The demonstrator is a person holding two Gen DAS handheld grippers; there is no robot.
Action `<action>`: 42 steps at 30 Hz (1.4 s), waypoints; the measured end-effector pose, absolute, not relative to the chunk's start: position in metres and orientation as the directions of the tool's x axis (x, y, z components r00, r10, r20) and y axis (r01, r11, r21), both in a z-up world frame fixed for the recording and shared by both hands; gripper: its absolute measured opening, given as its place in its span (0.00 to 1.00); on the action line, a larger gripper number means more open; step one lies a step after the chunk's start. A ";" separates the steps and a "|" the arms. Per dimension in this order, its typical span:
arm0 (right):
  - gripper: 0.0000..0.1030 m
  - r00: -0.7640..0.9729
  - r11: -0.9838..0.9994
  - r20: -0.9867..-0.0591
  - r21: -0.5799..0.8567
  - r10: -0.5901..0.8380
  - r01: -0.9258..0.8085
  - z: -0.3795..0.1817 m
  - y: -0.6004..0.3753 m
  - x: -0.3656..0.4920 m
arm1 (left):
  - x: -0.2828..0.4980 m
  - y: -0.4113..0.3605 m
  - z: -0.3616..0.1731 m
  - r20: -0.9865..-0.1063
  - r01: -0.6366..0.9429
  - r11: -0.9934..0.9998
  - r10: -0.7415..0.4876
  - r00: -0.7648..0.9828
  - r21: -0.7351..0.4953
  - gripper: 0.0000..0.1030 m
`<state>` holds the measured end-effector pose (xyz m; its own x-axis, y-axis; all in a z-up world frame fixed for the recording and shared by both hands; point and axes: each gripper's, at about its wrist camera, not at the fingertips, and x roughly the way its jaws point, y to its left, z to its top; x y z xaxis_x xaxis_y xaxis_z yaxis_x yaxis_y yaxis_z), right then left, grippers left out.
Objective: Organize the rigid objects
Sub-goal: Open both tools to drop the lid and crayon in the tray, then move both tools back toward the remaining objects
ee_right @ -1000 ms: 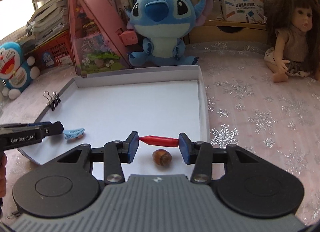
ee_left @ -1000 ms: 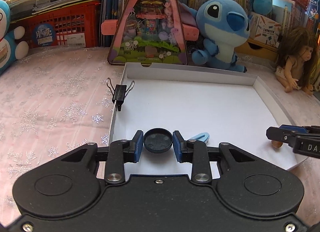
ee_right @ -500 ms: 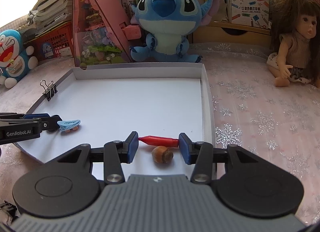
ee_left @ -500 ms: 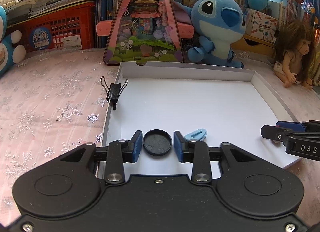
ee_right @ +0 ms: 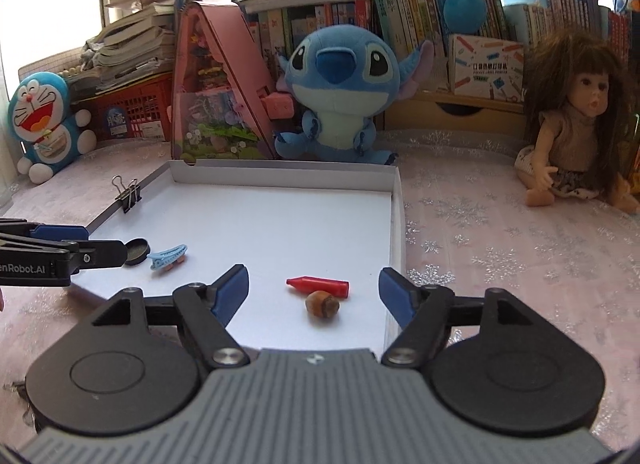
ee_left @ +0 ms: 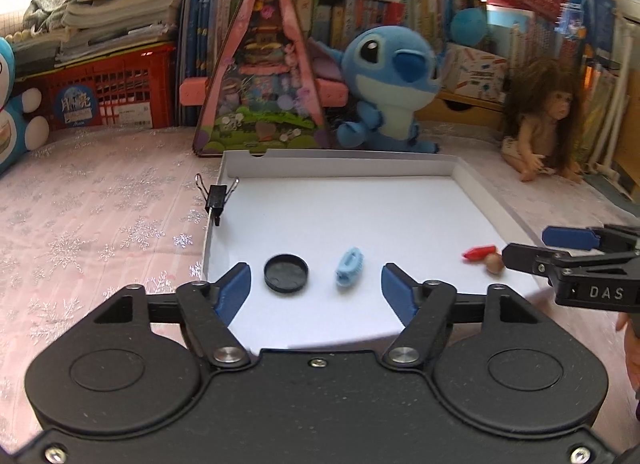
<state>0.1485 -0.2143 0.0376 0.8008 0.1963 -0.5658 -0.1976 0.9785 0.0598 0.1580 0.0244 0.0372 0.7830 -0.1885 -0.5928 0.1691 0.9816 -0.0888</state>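
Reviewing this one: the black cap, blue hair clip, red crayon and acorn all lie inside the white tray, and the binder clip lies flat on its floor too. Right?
Not quite. The binder clip is clamped onto the left wall of the white tray, not lying on its floor; the right wrist view shows it. The black cap, blue hair clip, red crayon and acorn do lie inside.

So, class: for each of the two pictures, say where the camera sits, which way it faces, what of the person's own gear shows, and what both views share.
Left wrist view: on the left tool, facing forward and down over the white tray; its open fingers show, and the right tool enters at the right.
Right wrist view: on the right tool, facing likewise; its open fingers show, and the left tool enters at the left.
Shared: tray, black lid, blue hair clip, red crayon, acorn, binder clip.
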 end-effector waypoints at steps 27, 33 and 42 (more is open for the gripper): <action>0.84 0.824 0.956 -0.530 -0.078 0.200 -0.282 0.022 -0.218 0.033 | 0.037 0.032 0.026 -0.583 0.245 0.967 -0.238 0.777 -0.067 0.69; 0.84 0.814 0.942 -0.542 -0.109 0.210 -0.316 0.016 -0.218 0.010 | 0.016 0.037 0.025 -0.585 0.250 0.966 -0.240 0.775 -0.065 0.62; 0.84 0.800 0.924 -0.558 -0.144 0.219 -0.354 0.011 -0.217 -0.010 | 0.000 0.045 0.018 -0.609 0.238 0.967 -0.243 0.755 -0.091 0.47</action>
<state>-0.0103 -0.2168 0.0110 0.8002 0.2194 -0.5582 -0.3538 0.9242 -0.1440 -0.0001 0.0451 0.0184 0.7547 -0.2430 -0.6095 0.2375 0.9671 -0.0914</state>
